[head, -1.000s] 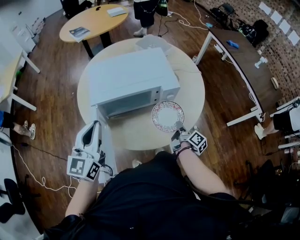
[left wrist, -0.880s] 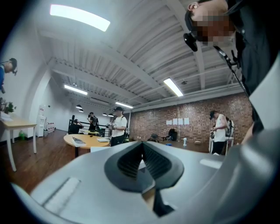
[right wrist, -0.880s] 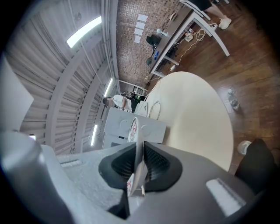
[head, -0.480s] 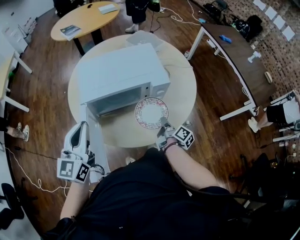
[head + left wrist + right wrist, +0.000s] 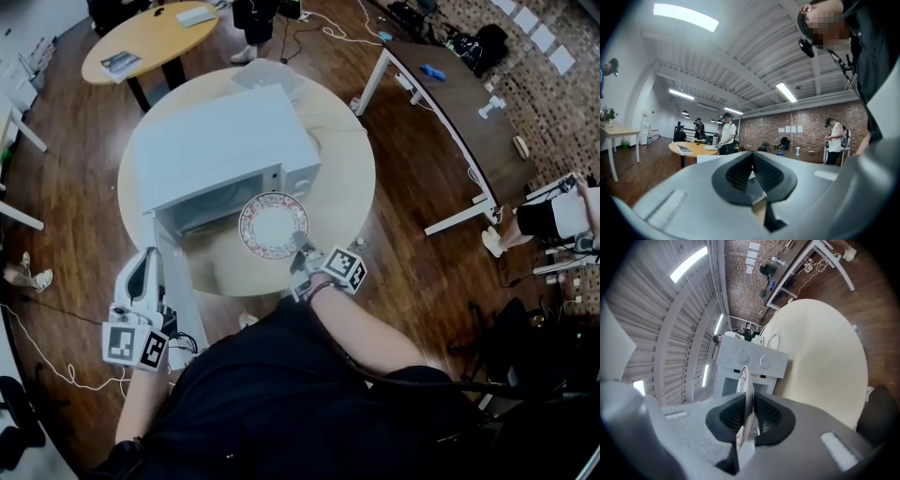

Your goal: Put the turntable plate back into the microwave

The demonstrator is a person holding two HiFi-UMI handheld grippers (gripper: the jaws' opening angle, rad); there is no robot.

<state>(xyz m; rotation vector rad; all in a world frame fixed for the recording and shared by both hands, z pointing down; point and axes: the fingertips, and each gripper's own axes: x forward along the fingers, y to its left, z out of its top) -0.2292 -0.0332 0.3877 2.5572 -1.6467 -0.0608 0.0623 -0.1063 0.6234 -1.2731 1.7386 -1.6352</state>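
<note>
From up on the head we looked steeply down on the microwave (image 5: 216, 150) and its round table (image 5: 347, 178). The right gripper view sat low and close, rolled sideways, facing that same microwave's front. The left gripper view looked level across the room, sharing the far oval table (image 5: 150, 42) with the head view.

The turntable plate (image 5: 273, 226) is glossy, the microwave (image 5: 217, 150) matt white, the round table (image 5: 343, 180) smooth and pale, the floor (image 5: 405, 161) polished wood boards.
</note>
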